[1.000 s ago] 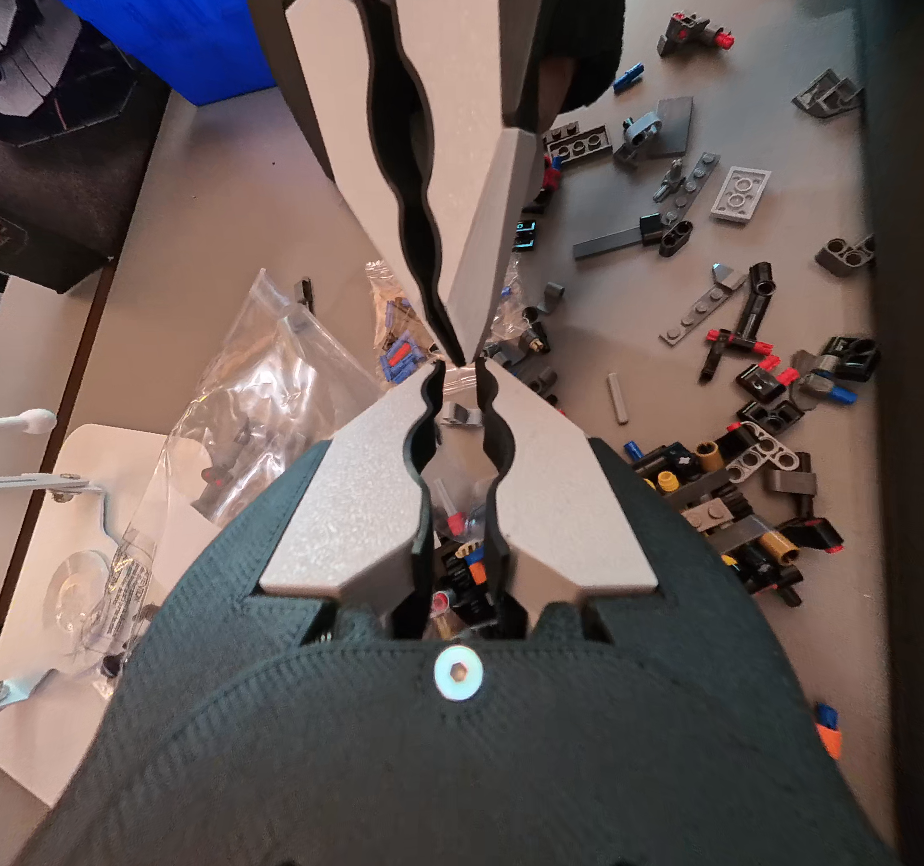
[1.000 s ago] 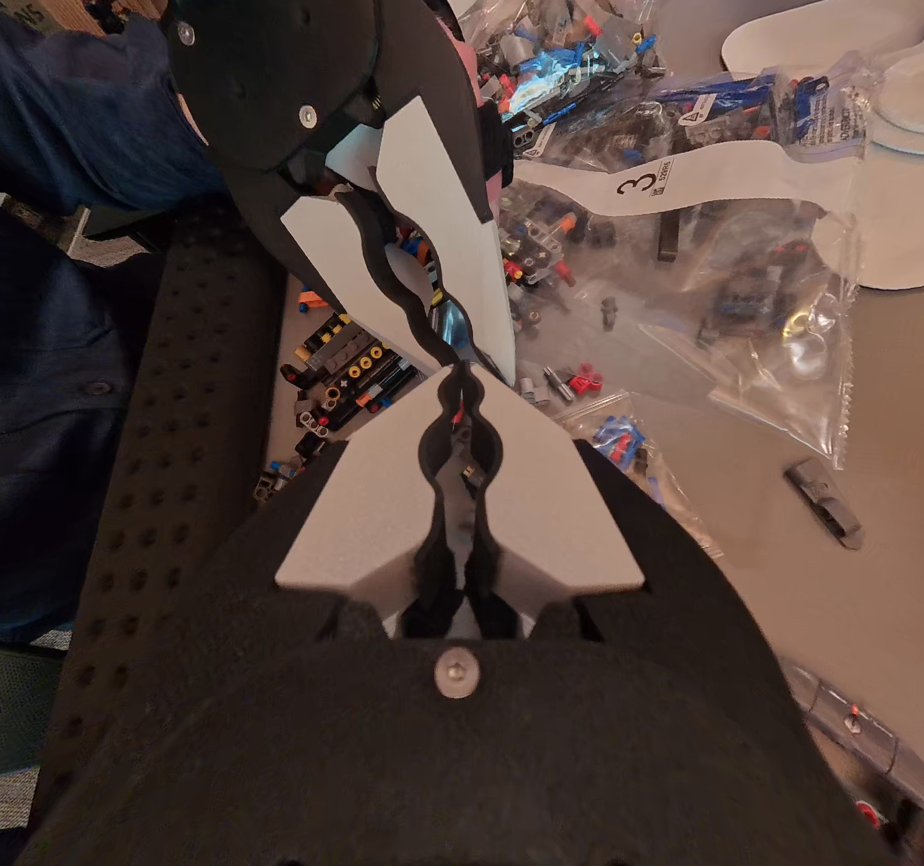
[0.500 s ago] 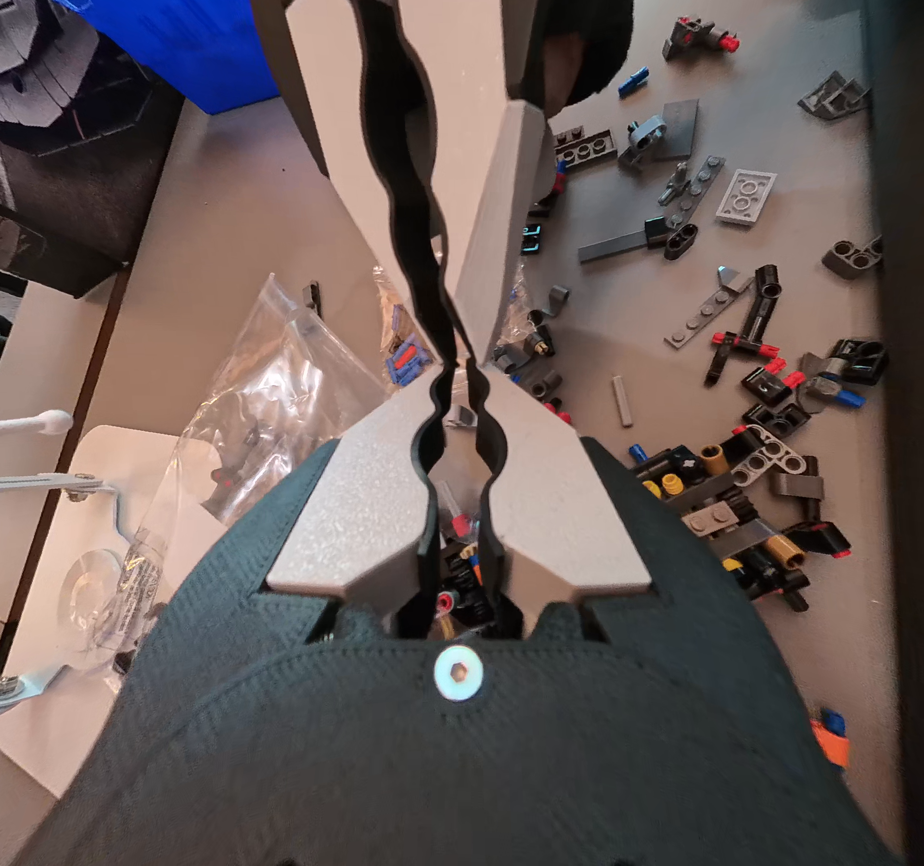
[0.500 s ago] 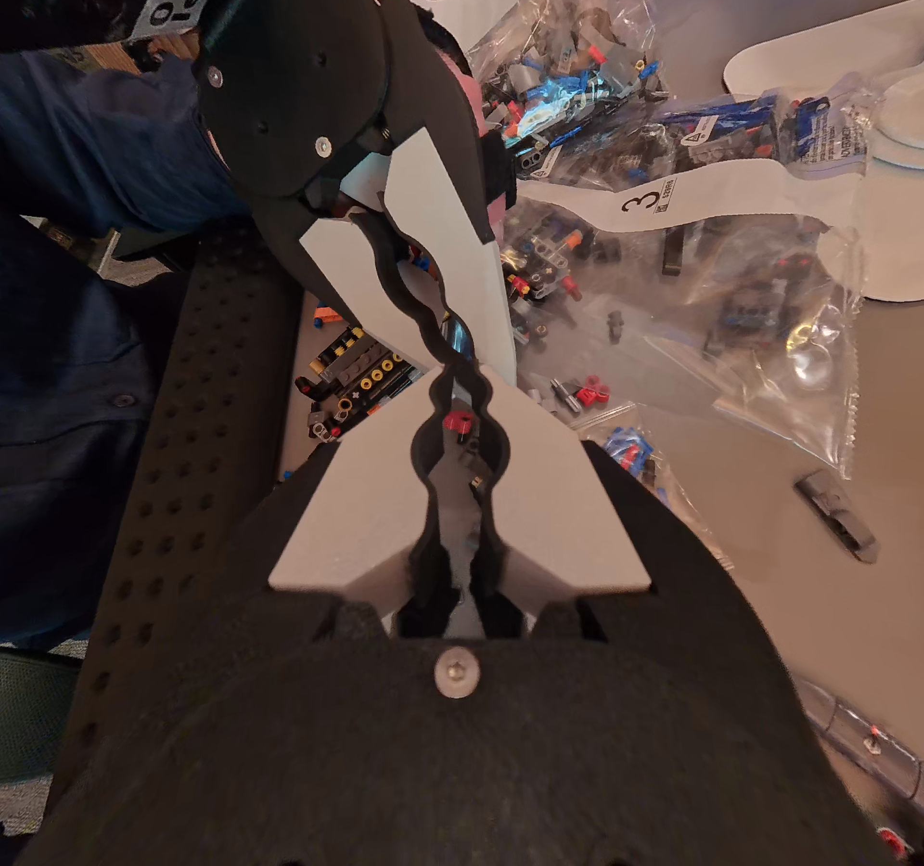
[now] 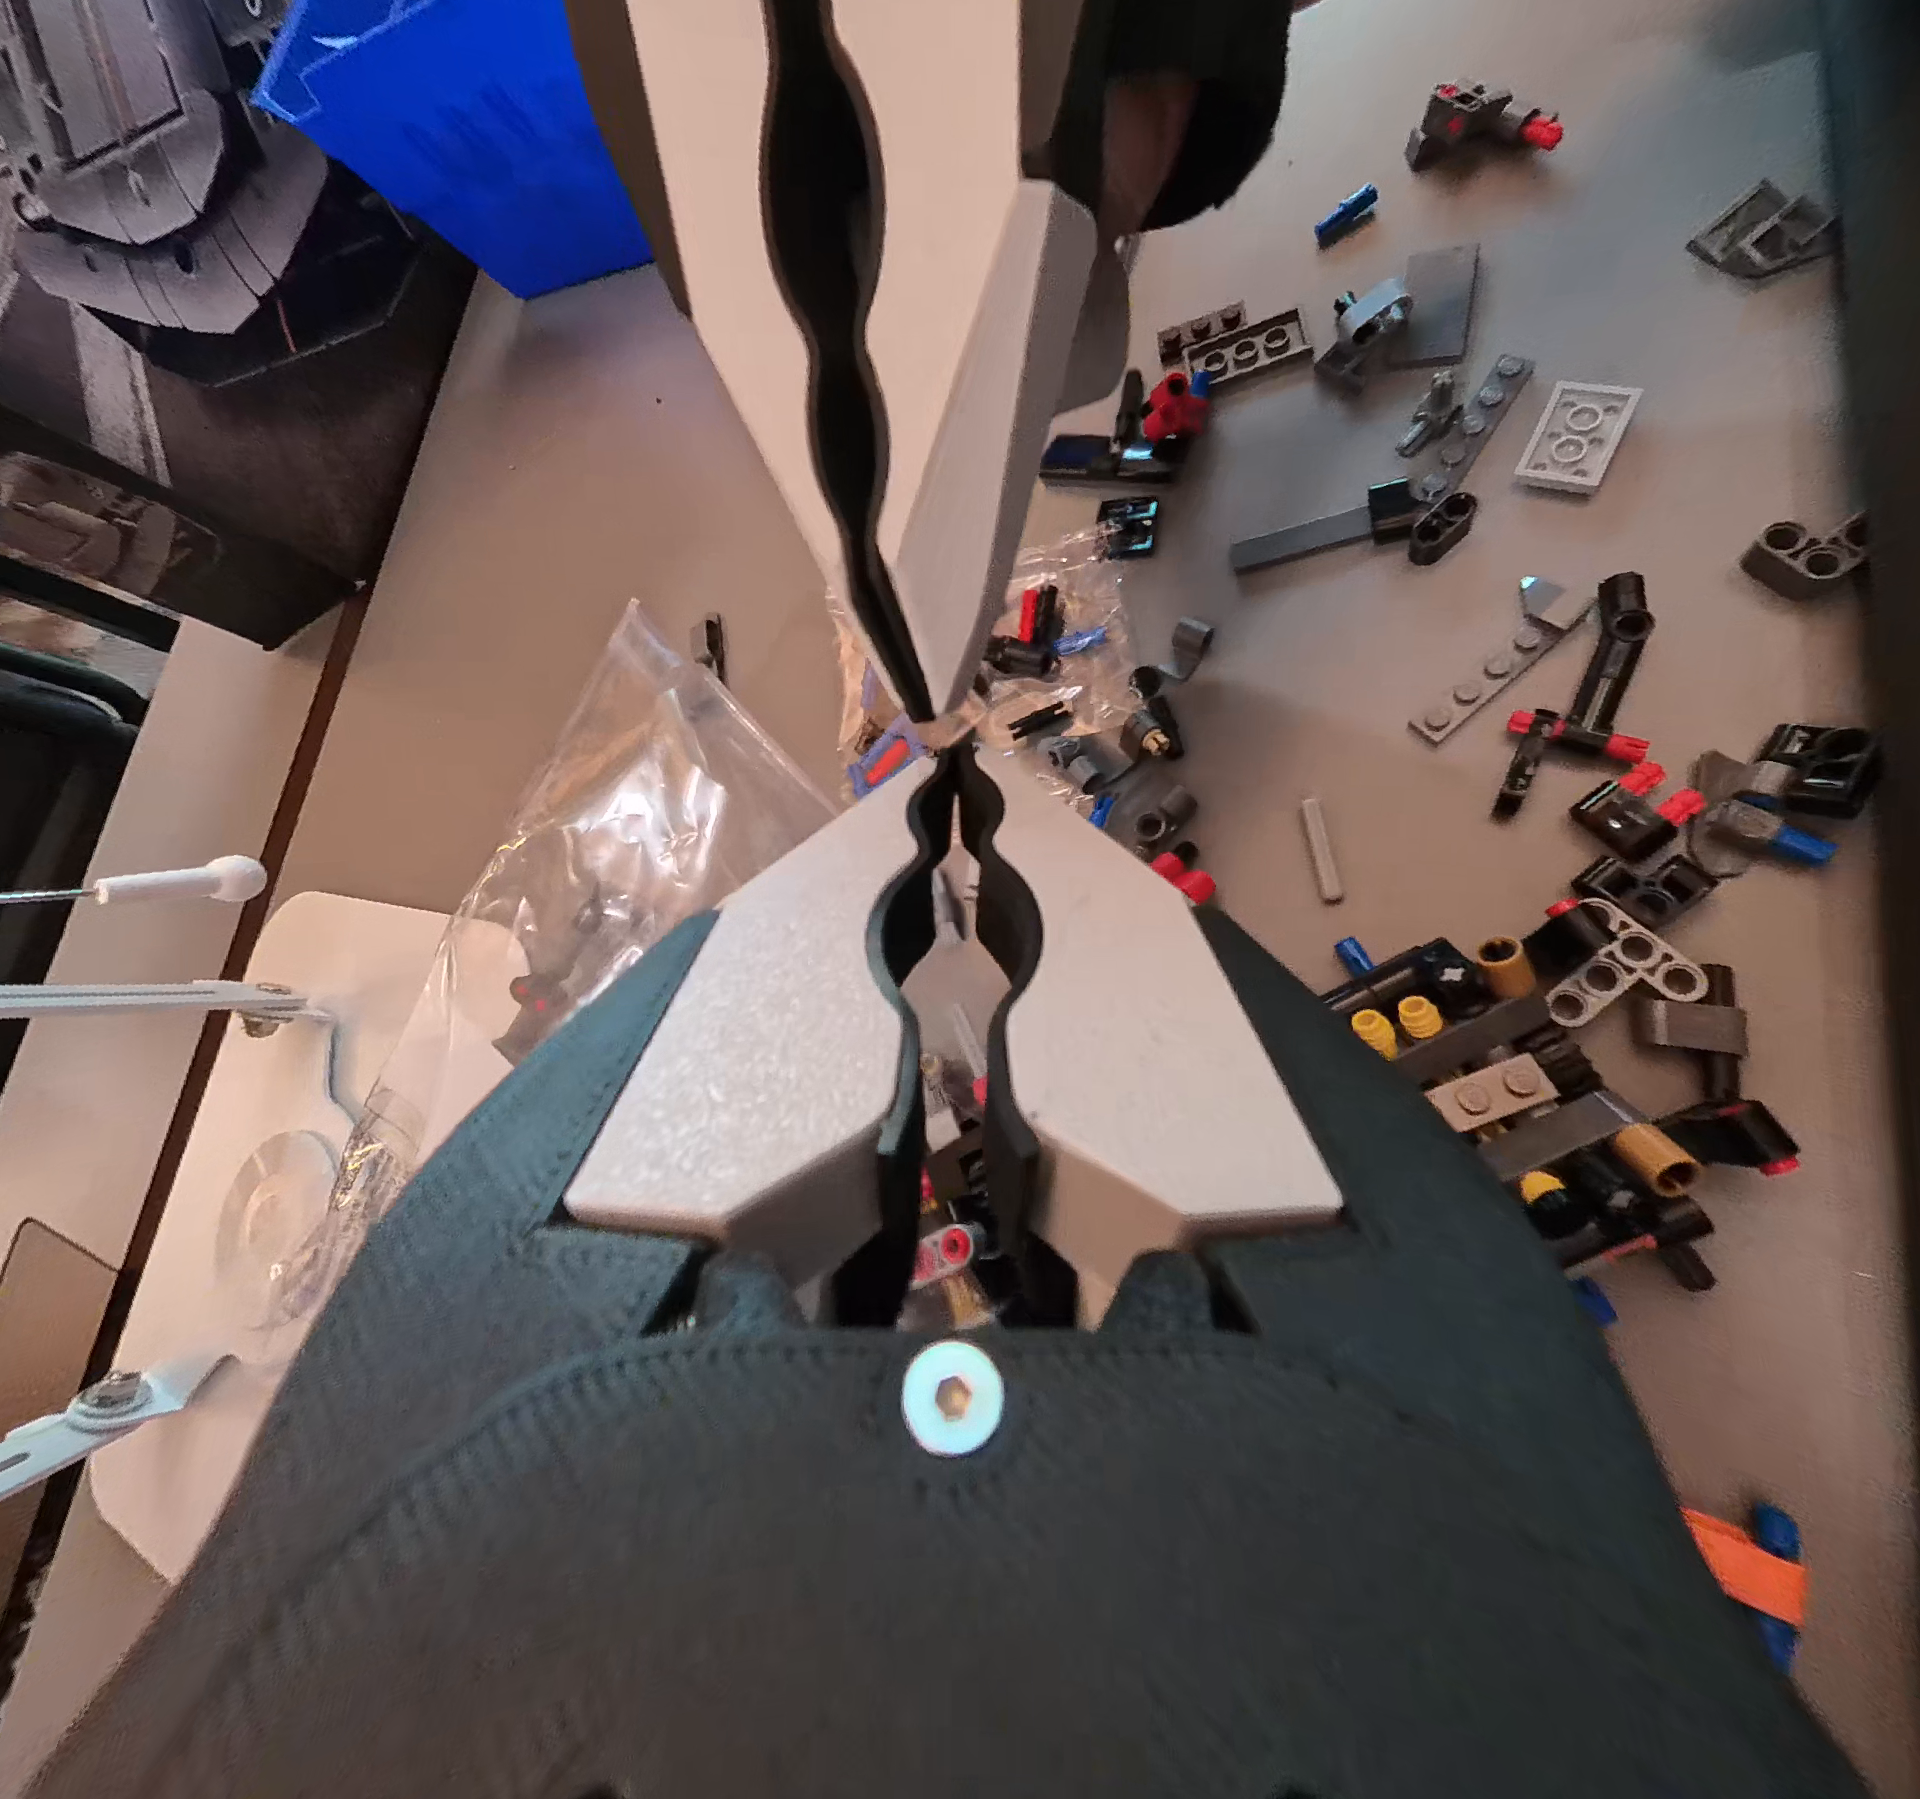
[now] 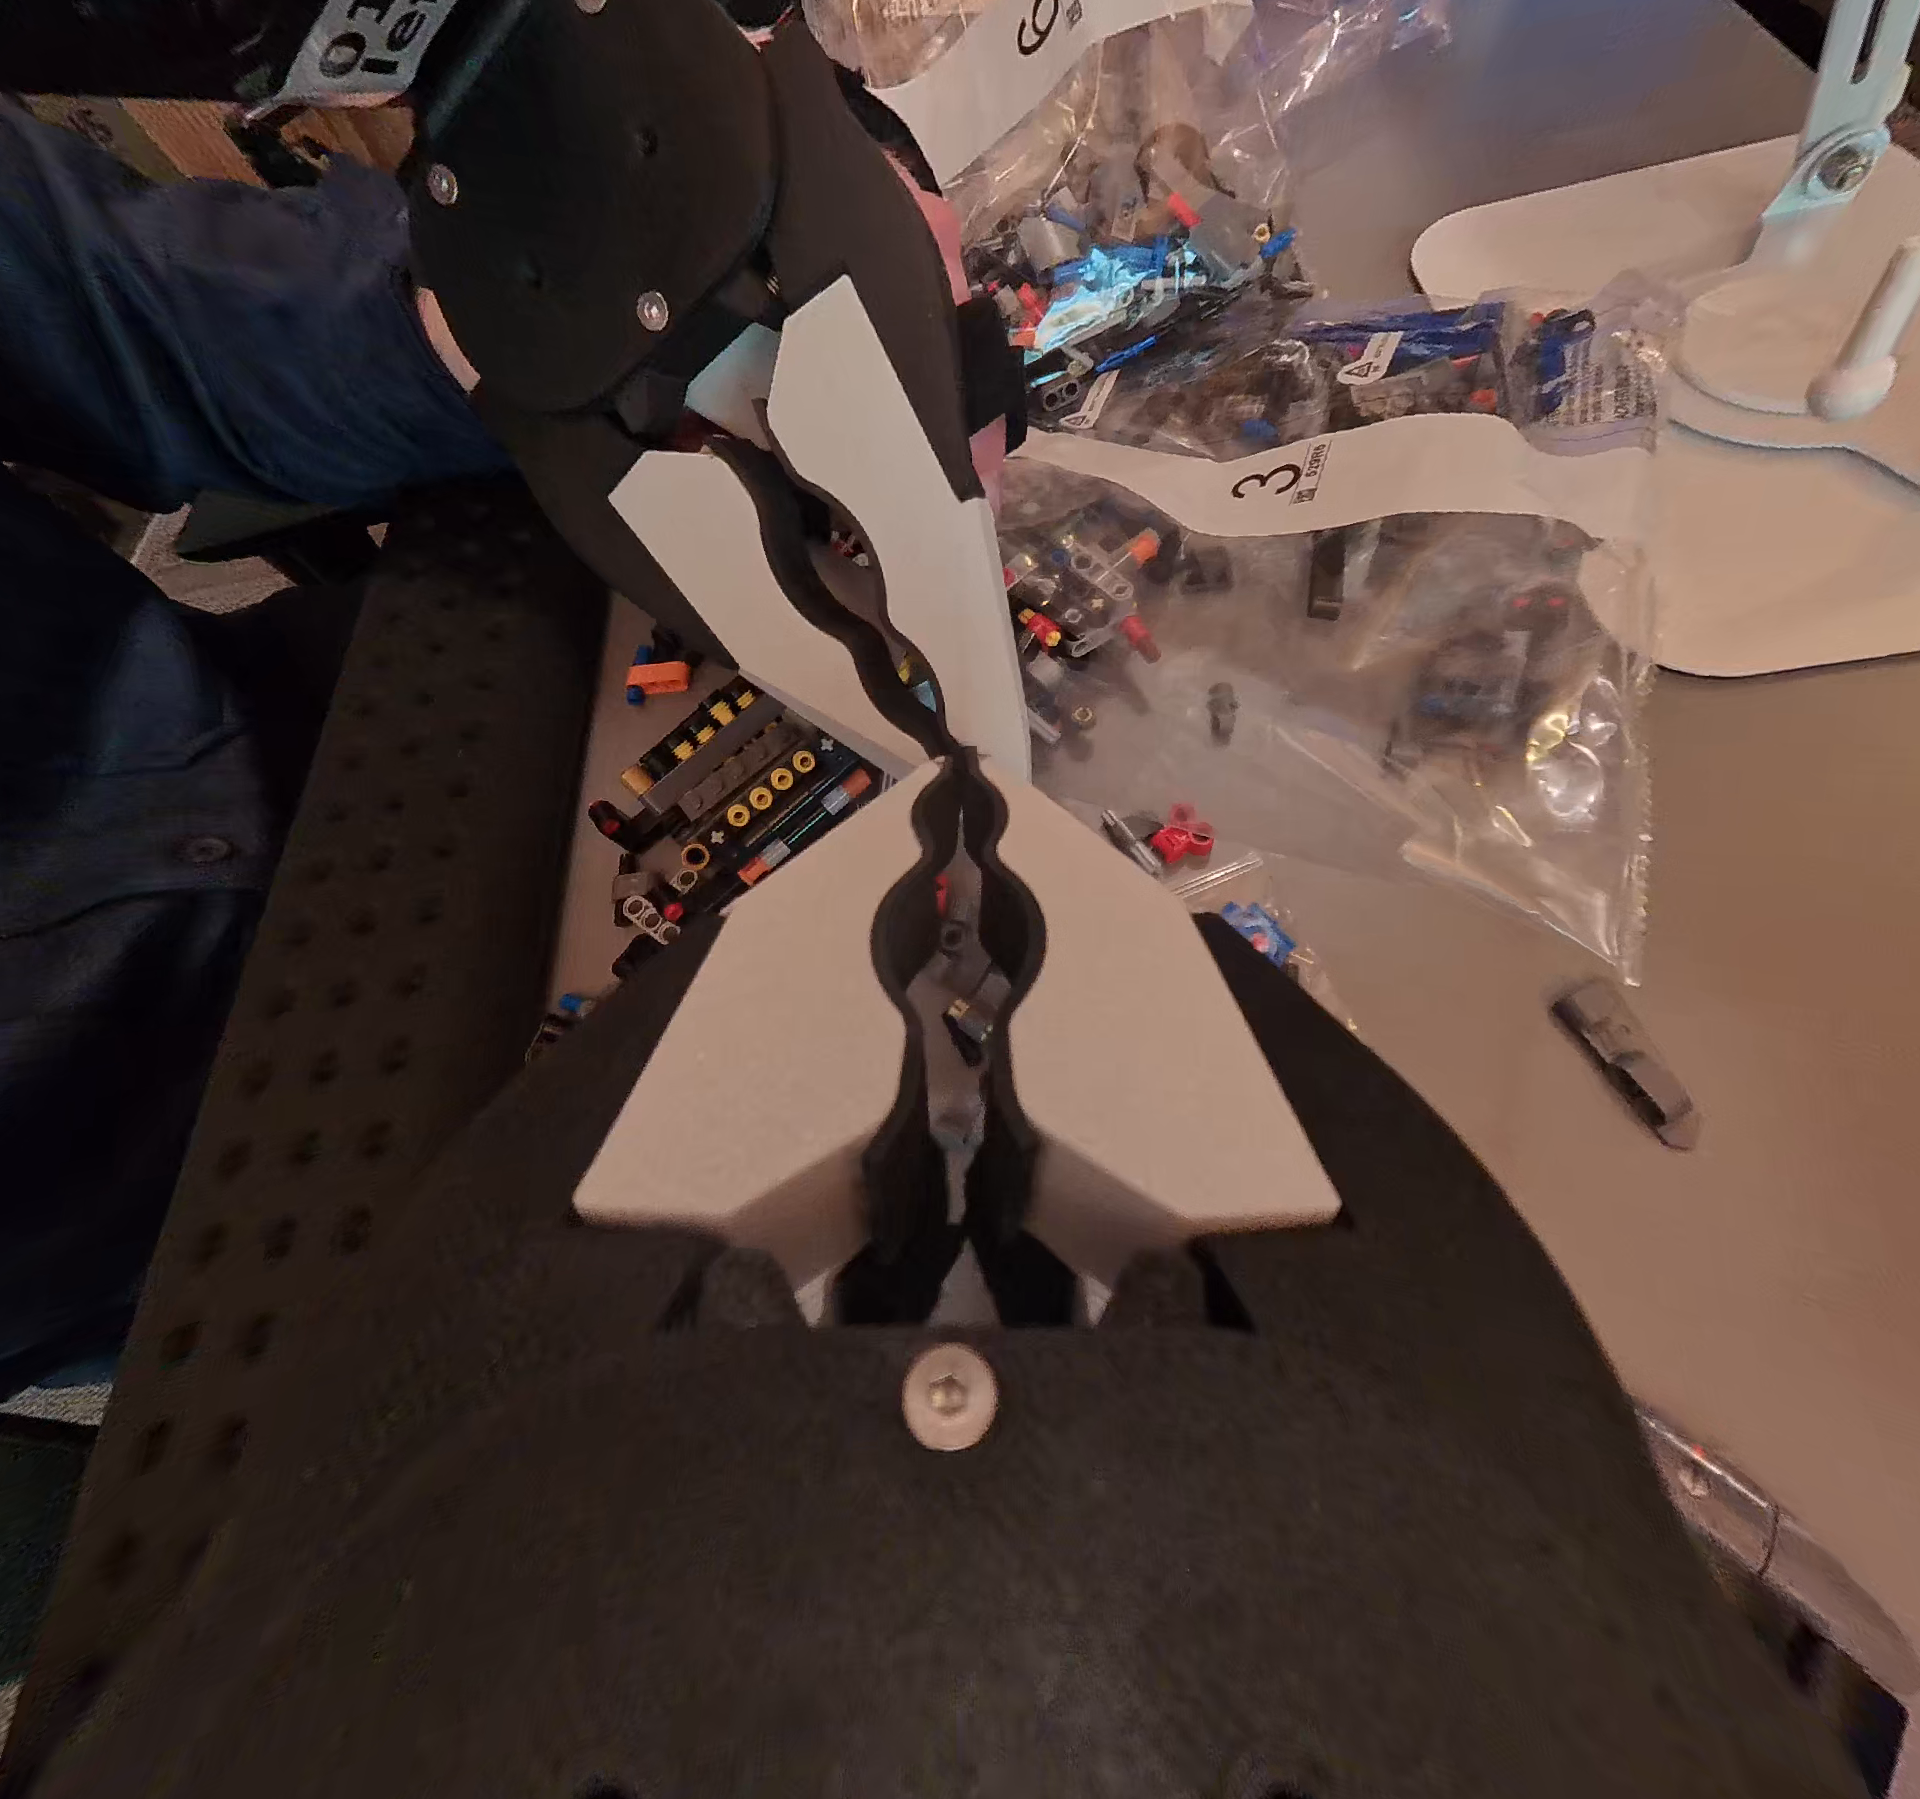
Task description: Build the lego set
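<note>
My left gripper (image 5: 948,762) and my right gripper (image 6: 961,775) meet tip to tip above the table. Both are shut on the edge of a small clear plastic bag (image 5: 1049,632) that holds a few red, black and blue pins. The pinched film shows between the tips in the left wrist view. In that view the right gripper (image 5: 920,705) comes down from the top. In the right wrist view the left gripper (image 6: 948,750) comes in from the upper left and the pinch itself is hidden. A part-built black and grey assembly (image 5: 1507,1105) with yellow pins lies on the table; it also shows in the right wrist view (image 6: 748,793).
Many loose bricks (image 5: 1621,669) are scattered on the grey table. A large clear bag (image 5: 623,814) lies on the left. Numbered parts bags (image 6: 1351,492) and a white stand base (image 6: 1766,502) lie beyond. A blue bin (image 5: 447,108) stands at the back. A black perforated panel (image 6: 364,918) runs along the edge. My two grippers' fingertips are within a few centimetres of each other.
My left gripper was open a second ago and has closed onto the small bag's edge that the right gripper holds. Both grippers have risen slightly from the table.
</note>
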Available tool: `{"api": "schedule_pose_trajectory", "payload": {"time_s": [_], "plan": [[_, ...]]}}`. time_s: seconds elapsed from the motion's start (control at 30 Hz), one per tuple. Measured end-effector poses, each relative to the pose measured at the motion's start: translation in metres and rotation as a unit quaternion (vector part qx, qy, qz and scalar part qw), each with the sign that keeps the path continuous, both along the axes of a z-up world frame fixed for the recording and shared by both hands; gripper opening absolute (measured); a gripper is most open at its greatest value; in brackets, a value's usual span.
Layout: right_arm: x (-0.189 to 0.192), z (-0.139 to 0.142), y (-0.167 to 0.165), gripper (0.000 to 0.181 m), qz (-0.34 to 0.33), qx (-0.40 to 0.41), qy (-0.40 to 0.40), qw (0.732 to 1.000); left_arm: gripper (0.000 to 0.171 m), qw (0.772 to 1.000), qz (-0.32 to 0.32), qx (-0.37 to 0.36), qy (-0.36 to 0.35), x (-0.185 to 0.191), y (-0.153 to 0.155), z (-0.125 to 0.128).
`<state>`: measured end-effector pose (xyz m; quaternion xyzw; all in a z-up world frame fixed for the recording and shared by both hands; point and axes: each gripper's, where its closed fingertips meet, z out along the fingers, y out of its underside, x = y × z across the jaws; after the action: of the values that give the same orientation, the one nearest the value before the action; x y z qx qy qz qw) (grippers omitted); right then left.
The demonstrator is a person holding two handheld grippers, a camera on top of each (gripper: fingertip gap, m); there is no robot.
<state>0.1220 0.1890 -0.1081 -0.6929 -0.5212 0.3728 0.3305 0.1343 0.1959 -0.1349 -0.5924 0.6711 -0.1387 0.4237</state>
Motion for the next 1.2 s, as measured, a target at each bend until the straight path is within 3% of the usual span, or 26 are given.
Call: {"api": "schedule_pose_trajectory", "payload": {"time_s": [0.37,0.93,1.2], "plan": [[-0.006,-0.006,-0.003,0.014,0.01,0.035,-0.024,0.999,0.0,1.0,0.004,-0.01,0.009,-0.001,0.0,-0.003],[-0.003,0.004,0.002,0.0,-0.008,0.045,-0.002,0.999,0.0,1.0,0.001,-0.003,0.01,-0.001,-0.001,-0.002],[0.012,-0.037,0.012,0.012,-0.033,0.025,-0.108,0.993,0.0,1.0,0.021,-0.016,0.009,-0.007,0.007,-0.003]]}}
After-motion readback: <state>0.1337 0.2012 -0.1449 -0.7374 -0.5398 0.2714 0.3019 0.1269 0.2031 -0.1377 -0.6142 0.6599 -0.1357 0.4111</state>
